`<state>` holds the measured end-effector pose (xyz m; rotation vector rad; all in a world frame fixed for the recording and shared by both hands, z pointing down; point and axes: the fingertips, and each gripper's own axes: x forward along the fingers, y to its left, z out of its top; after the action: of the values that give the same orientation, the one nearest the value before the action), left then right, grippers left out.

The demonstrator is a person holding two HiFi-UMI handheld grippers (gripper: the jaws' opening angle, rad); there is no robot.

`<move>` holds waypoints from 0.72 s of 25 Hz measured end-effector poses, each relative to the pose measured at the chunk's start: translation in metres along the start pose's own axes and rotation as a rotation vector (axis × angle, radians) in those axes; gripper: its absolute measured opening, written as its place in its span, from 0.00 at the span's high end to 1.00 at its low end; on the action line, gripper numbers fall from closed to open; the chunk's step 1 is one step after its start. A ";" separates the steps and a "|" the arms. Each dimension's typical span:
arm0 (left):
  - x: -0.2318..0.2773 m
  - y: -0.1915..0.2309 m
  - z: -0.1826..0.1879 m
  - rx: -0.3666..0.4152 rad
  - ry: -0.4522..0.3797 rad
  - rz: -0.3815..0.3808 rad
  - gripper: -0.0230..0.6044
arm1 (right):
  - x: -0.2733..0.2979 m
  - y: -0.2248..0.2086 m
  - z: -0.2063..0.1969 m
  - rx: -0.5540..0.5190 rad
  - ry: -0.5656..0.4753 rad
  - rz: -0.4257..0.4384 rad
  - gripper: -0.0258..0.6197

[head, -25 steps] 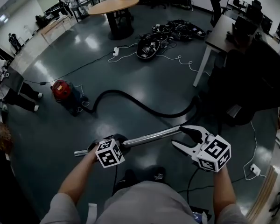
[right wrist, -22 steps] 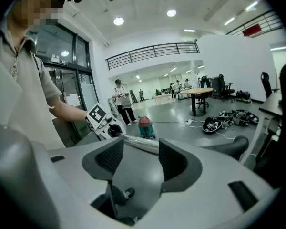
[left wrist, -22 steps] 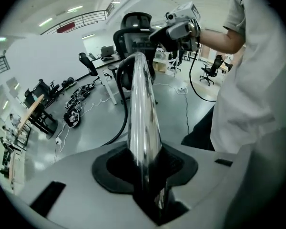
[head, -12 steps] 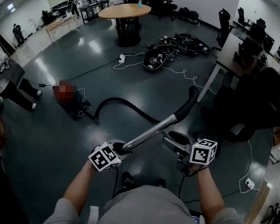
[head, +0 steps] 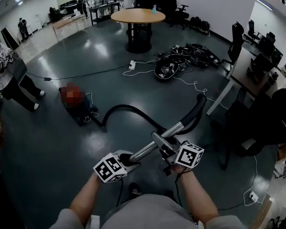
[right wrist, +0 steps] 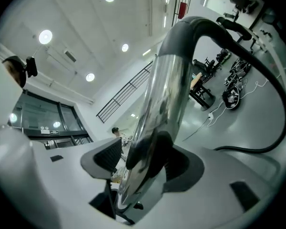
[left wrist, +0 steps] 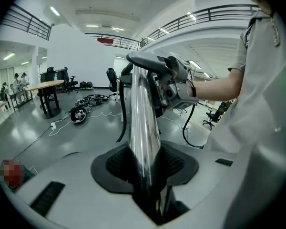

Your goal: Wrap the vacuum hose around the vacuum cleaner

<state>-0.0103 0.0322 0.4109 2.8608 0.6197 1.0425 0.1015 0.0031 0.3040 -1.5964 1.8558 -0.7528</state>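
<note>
Wand [head: 144, 151] within left gripper [head: 127, 159], right gripper [head: 163, 144]

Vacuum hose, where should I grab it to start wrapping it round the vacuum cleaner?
Probably the low arc of the vacuum hose nearest the vacuum cleaner, taken from above with fingers straddling it: it seems to lie flat there, bare floor on both sides.

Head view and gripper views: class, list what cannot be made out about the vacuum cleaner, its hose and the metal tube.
Vacuum cleaner: head view, top covered by a mosaic patch.
Black hose: head view, its join to the cleaner is too small and dark to tell.
Metal tube: head view, near end hidden by the left gripper and its marker cube.
</note>
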 end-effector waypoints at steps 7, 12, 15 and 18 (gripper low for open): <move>-0.017 0.010 -0.007 -0.057 -0.071 -0.014 0.72 | 0.060 0.026 -0.048 0.036 -0.020 0.028 0.56; -0.024 0.010 -0.010 -0.080 -0.088 -0.021 0.72 | 0.068 0.023 -0.047 0.066 -0.097 -0.002 0.78; -0.020 0.009 -0.012 -0.105 -0.097 -0.016 0.72 | 0.067 0.017 -0.048 0.093 -0.111 -0.013 0.82; -0.014 0.009 -0.011 -0.137 -0.095 -0.008 0.72 | 0.068 0.007 -0.047 0.138 -0.109 -0.042 0.83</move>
<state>-0.0235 0.0172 0.4124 2.7678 0.5312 0.9048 0.0540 -0.0609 0.3262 -1.5608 1.6623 -0.7787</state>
